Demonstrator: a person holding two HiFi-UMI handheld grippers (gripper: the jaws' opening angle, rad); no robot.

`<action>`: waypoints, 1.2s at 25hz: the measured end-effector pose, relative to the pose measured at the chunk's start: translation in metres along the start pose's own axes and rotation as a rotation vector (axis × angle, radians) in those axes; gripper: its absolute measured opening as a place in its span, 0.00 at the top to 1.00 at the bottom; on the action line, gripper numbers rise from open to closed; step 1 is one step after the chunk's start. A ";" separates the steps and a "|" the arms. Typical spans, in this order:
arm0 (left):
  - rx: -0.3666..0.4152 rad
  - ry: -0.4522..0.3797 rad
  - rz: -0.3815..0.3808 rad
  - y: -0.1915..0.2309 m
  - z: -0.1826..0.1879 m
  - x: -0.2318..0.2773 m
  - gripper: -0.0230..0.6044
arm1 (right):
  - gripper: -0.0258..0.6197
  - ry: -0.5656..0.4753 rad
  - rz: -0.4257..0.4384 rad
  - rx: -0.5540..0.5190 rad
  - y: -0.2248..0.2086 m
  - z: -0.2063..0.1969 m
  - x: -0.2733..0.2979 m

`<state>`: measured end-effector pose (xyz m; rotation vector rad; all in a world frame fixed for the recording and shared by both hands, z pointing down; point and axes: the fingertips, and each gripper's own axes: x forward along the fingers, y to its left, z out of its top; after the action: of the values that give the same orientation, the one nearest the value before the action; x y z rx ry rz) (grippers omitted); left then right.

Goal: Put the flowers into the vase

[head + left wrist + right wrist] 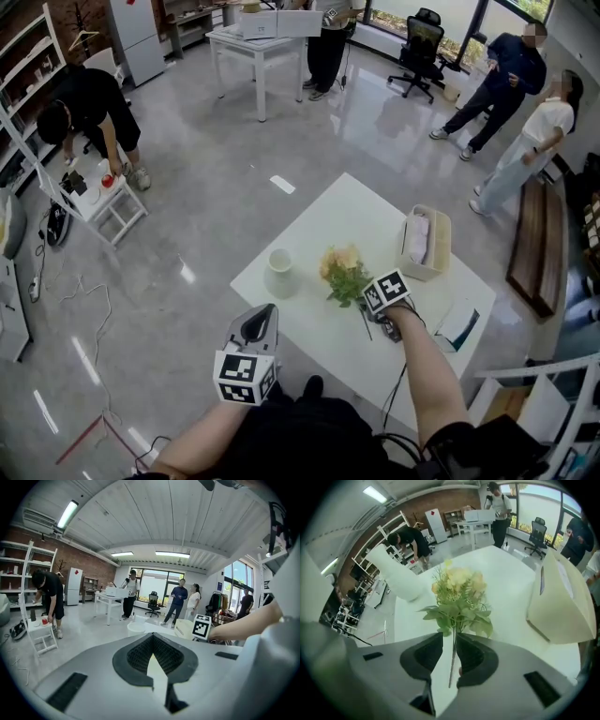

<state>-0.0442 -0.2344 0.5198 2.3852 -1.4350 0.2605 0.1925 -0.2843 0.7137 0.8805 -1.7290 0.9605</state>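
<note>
A bunch of pale yellow flowers [344,274] with green leaves lies on the white table [323,220], just right of a white vase [279,273] that stands upright. My right gripper [370,317] points steeply down at the stem end. In the right gripper view the thin stem [453,660] runs between the jaws of the right gripper [449,640], which stand apart with a gap either side, so they are open. The blooms [459,585] and the vase [401,581] lie beyond. My left gripper [265,314] hovers off the table's near edge, its tips [152,637] together and empty.
A cream fabric basket [425,243] stands on the table's right side, close to the flowers [562,597]. A booklet [457,325] lies at the near right corner. Several people stand around the room; one bends over a small white stool [103,202] at left.
</note>
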 end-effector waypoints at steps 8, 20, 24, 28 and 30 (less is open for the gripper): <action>0.003 0.027 0.011 0.005 -0.003 0.000 0.96 | 0.81 0.209 0.045 0.043 -0.015 -0.008 0.036; -0.014 0.060 0.052 0.022 -0.017 -0.006 0.96 | 0.83 0.320 0.092 0.084 -0.009 -0.002 0.061; -0.011 0.065 0.056 0.025 -0.019 -0.006 0.96 | 0.85 0.338 0.085 0.098 -0.009 -0.002 0.064; -0.012 0.066 0.046 0.022 -0.020 -0.002 0.96 | 0.89 0.345 0.077 0.134 -0.009 -0.002 0.064; -0.014 0.066 0.040 0.020 -0.021 0.000 0.96 | 0.90 0.344 0.060 0.134 -0.010 -0.001 0.064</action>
<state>-0.0614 -0.2348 0.5430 2.3171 -1.4511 0.3349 0.1825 -0.2963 0.7764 0.7023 -1.4167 1.2029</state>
